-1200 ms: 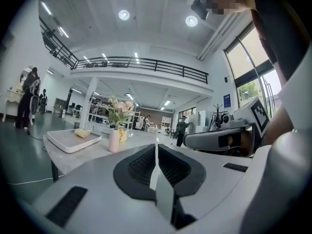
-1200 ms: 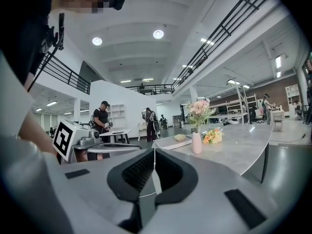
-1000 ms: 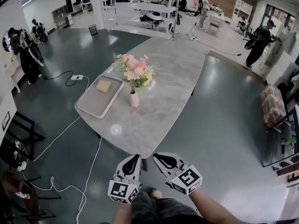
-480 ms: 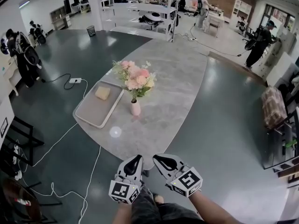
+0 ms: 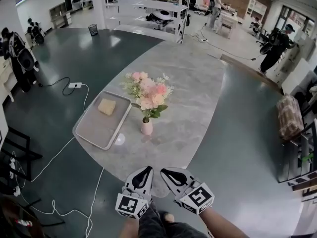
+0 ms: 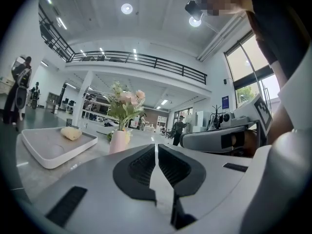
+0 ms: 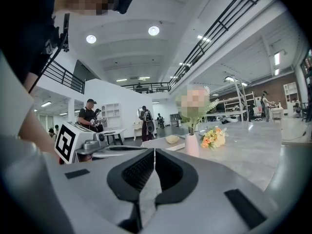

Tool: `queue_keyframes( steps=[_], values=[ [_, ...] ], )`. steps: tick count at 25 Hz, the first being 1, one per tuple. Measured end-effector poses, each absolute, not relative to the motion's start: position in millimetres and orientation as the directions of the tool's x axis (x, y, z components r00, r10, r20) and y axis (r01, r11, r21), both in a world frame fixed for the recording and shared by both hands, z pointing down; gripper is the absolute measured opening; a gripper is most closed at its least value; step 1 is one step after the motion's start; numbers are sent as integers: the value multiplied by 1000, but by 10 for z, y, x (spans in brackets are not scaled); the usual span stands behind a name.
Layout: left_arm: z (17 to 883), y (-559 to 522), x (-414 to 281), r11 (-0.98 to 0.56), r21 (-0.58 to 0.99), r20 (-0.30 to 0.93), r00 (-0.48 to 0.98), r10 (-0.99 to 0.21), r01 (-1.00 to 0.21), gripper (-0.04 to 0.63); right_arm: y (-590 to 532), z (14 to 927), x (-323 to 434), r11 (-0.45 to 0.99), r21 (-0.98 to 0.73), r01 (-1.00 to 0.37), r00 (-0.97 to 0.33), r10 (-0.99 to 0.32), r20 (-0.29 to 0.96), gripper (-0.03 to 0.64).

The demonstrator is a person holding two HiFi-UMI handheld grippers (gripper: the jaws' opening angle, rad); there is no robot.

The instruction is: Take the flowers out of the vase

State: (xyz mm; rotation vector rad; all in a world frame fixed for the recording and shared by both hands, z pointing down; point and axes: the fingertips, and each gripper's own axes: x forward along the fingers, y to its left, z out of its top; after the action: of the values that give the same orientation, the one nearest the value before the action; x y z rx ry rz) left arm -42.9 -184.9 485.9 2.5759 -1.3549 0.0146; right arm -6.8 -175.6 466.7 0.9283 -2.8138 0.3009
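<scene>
Flowers [image 5: 147, 94] are seen upright in the vase [image 5: 146, 127], well ahead across the table. Left gripper [image 5: 144, 170], judged nearer, and right gripper [image 5: 167, 172] are clenched empty.

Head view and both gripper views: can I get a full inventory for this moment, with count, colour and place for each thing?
Table: one, grey marbled, centre.
Tray: one, pale grey, on the table's left side.
Block: one, yellow, in the tray.
Vase: one, pink, upright on the table, right of the tray.
Flowers: one bunch, pink and white with green leaves, standing in the vase.
Small bouquet: one, orange-yellow, lying on the table beside the vase.
Power strip: one, white, on the floor at left.
People: several, dark clothes, round the hall's edges.
Left gripper: fingers shut, empty, short of the table.
Right gripper: the same, beside it.
</scene>
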Motion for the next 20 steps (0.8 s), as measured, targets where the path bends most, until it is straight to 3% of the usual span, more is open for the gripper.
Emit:
queue_keyframes(
  steps=[20],
  values=[
    [5288, -2718, -643, -510, 201, 123, 538, -834, -836, 17, -2652, 5013, -326, 739, -139, -659, -749, -628, 212, 21]
  ],
)
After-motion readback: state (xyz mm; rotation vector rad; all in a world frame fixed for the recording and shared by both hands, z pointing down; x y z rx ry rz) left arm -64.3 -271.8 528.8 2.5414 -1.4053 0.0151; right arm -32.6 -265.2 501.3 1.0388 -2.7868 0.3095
